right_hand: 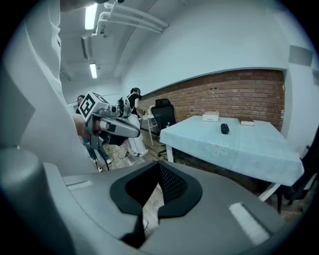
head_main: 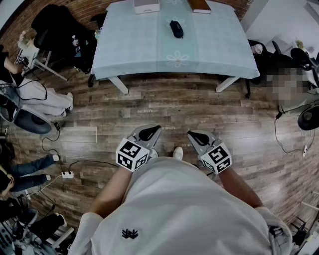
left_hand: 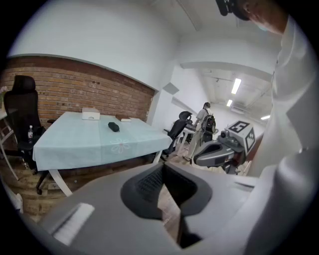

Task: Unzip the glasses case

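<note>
The black glasses case [head_main: 176, 28] lies zipped on the pale blue tablecloth of the table [head_main: 129, 50], far ahead of me. It shows small in the left gripper view [left_hand: 114, 127] and the right gripper view [right_hand: 225, 128]. My left gripper [head_main: 149, 132] and right gripper [head_main: 198, 137] hang close to my body over the wooden floor, well short of the table. Both [left_hand: 167, 199] [right_hand: 152, 196] have their jaws together and hold nothing. Each gripper view also catches the other gripper: the right one [left_hand: 224, 149] and the left one [right_hand: 112, 124].
A white box [head_main: 146, 6] and a brown book [head_main: 199, 5] lie at the table's far edge. A black office chair [head_main: 60, 25] stands left of the table. People sit at the left; cables and a power strip [head_main: 67, 175] lie on the floor.
</note>
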The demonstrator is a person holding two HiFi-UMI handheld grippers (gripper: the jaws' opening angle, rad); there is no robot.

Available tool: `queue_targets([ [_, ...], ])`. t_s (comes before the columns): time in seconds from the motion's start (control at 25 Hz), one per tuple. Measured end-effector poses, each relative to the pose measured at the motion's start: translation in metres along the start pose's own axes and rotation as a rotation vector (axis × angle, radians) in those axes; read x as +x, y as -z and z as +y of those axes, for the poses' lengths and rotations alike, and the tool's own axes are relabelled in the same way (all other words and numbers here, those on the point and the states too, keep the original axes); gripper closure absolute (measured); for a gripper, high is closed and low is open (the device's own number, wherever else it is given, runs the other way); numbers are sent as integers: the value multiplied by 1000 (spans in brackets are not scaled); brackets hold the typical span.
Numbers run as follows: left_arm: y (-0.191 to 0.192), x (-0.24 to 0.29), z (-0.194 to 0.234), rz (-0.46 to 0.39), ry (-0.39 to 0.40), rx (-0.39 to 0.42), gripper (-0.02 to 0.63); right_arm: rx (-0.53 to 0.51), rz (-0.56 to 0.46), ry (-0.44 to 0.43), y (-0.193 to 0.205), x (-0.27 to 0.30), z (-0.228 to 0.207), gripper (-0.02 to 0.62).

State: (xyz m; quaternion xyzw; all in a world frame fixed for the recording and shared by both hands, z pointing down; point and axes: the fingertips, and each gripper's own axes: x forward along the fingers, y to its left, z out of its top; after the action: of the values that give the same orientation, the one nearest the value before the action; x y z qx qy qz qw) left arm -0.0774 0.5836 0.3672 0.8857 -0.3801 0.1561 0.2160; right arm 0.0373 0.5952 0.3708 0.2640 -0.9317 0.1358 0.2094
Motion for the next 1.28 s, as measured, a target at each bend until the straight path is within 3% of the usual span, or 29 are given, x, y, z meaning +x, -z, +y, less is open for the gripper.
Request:
queue_targets([
  [0.4, -14, 47, -33, -3, -51, 5, 549, 12, 6, -41, 32, -38, -39, 595],
  [0.64, -27, 67, -31, 3, -49, 22, 549, 42, -21, -28, 30, -39, -68, 595],
  [0.84, -44, 89, 0, -15, -36, 51, 548, 71, -28, 9, 21, -16, -96, 594],
  [1.0, -62, 120, 38, -38, 18, 49, 548, 70, -6, 51, 7, 6, -125, 592],
  [1.28, -134, 173, 118, -81, 104, 88, 547, 53, 54, 158, -47, 55, -193, 591],
])
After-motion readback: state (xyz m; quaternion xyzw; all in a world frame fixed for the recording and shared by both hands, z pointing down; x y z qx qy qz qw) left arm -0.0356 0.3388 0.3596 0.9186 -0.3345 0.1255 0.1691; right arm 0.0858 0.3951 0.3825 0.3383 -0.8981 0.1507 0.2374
